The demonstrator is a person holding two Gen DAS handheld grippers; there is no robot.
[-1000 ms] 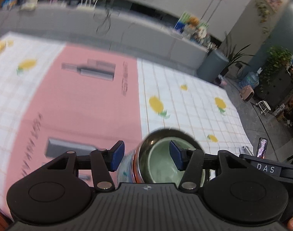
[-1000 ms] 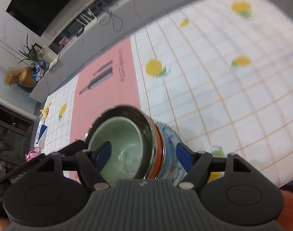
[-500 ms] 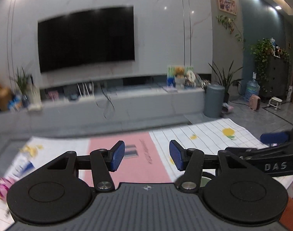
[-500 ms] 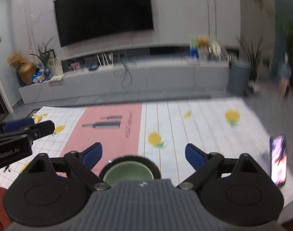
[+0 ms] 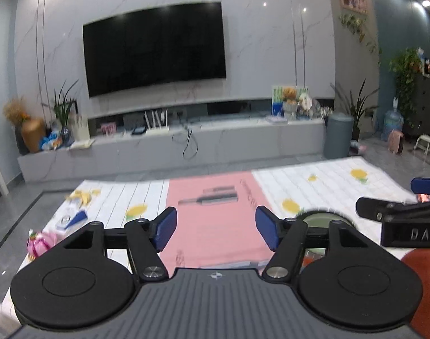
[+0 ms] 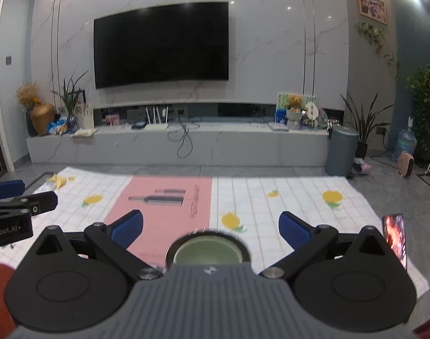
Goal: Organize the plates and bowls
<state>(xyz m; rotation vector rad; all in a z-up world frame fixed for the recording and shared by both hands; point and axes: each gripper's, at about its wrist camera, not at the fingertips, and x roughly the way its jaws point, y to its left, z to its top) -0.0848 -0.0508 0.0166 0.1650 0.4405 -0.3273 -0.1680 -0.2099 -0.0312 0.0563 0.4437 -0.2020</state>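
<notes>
A pale green bowl (image 6: 208,250) sits nested in a dark metal-rimmed bowl on the mat, just below my right gripper (image 6: 212,227). Its blue pads stand wide apart and are still opening, touching nothing. In the left wrist view the same bowl stack (image 5: 319,217) peeks out behind the right finger of my left gripper (image 5: 216,230). Those jaws are opening too, with only pink mat between them. Each gripper shows at the edge of the other's view: the right one's fingers (image 5: 425,185), the left one's fingers (image 6: 6,189).
The bowls rest on a checked floor mat (image 6: 285,197) with lemon prints and a pink strip. A lit phone (image 6: 395,237) lies at its right edge. A pink toy (image 5: 41,243) and a blue-white packet (image 5: 73,219) lie at its left. A grey bin (image 6: 342,152) and TV bench stand beyond.
Both grippers let go of the bowl stack, drew back and up, and levelled out so the room shows. Their jaws stand wider than before.
</notes>
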